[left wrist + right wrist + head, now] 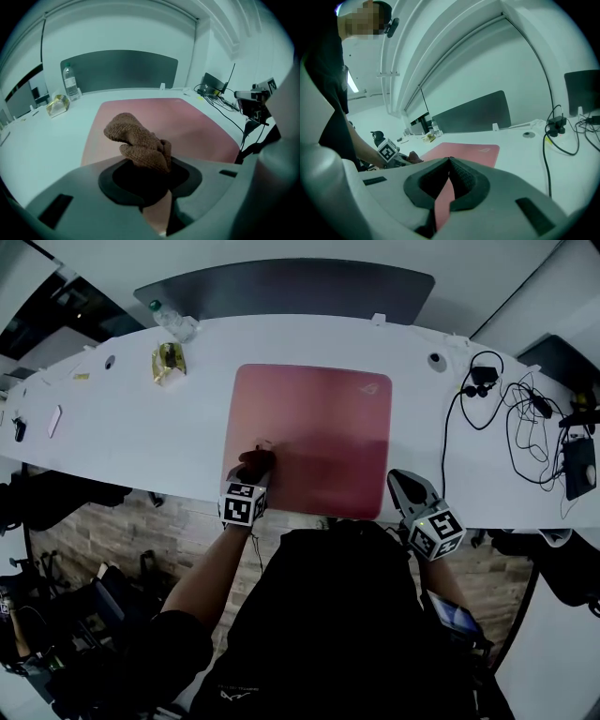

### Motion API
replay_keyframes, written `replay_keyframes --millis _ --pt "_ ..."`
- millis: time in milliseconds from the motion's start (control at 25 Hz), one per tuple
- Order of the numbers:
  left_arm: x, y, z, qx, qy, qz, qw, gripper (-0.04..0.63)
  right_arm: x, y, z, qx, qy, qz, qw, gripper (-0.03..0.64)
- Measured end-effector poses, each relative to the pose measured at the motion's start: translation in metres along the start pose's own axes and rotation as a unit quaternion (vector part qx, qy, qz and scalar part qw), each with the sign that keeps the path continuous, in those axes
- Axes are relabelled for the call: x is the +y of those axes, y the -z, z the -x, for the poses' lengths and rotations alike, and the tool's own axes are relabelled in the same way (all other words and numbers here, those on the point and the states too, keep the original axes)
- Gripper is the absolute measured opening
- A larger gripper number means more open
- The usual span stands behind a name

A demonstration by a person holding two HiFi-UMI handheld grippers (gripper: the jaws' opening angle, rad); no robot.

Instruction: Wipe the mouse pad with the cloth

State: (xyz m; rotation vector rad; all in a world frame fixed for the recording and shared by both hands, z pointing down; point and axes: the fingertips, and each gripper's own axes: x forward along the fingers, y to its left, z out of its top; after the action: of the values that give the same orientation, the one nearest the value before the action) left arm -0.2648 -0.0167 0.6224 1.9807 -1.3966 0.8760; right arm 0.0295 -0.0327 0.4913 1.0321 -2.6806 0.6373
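- Step, as I read it: a wipe pass is in hand. The left hand-held gripper [258, 472] is clamped on the cloth [254, 458], low over the near-left part of the mouse pad [314, 423].
- In the left gripper view the cloth [138, 142] is bunched. Its near end is pinched between the jaws and the rest sticks out past the tips, toward the far side of the mouse pad [197, 129].
- I can't confirm the cloth is pressed onto the surface. The head view suggests it's touching or just above.
- The right hand-held gripper [403, 484] has its jaws closed tip to tip with nothing between them, clear in its own view [449, 161].
- It sits at the mouse pad's near-right corner. I can't tell if it touches. It's apart from the cloth.
- The mouse pad lies flat at the centre of the white desk [122, 427]. Most of it is far and right of the cloth.
- Next move, my call: drag the cloth right along the near edge, then work toward the far side in passes. It needs downward pressure so the bunch spreads.
- Risk: the mouse pad may creep on the smooth desk, and pinning the near-right corner with the right hand-held gripper would help.
- The cables [520, 423] at right are well apart.
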Motion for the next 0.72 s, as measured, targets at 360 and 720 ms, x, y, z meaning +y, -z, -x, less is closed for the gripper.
replay_keyframes --millis 360,720 --pt "-0.053 -0.013 -0.014 0.013 0.043 0.005 0.9990 0.130 -0.019 0.003 0.016 -0.010 0.010 -0.018 1.000 0.025" --pt "-0.128 -0.032 -0.036 0.015 0.123 0.002 0.9923 0.130 -0.034 0.004 0.022 -0.012 0.018 -0.029 0.999 0.025"
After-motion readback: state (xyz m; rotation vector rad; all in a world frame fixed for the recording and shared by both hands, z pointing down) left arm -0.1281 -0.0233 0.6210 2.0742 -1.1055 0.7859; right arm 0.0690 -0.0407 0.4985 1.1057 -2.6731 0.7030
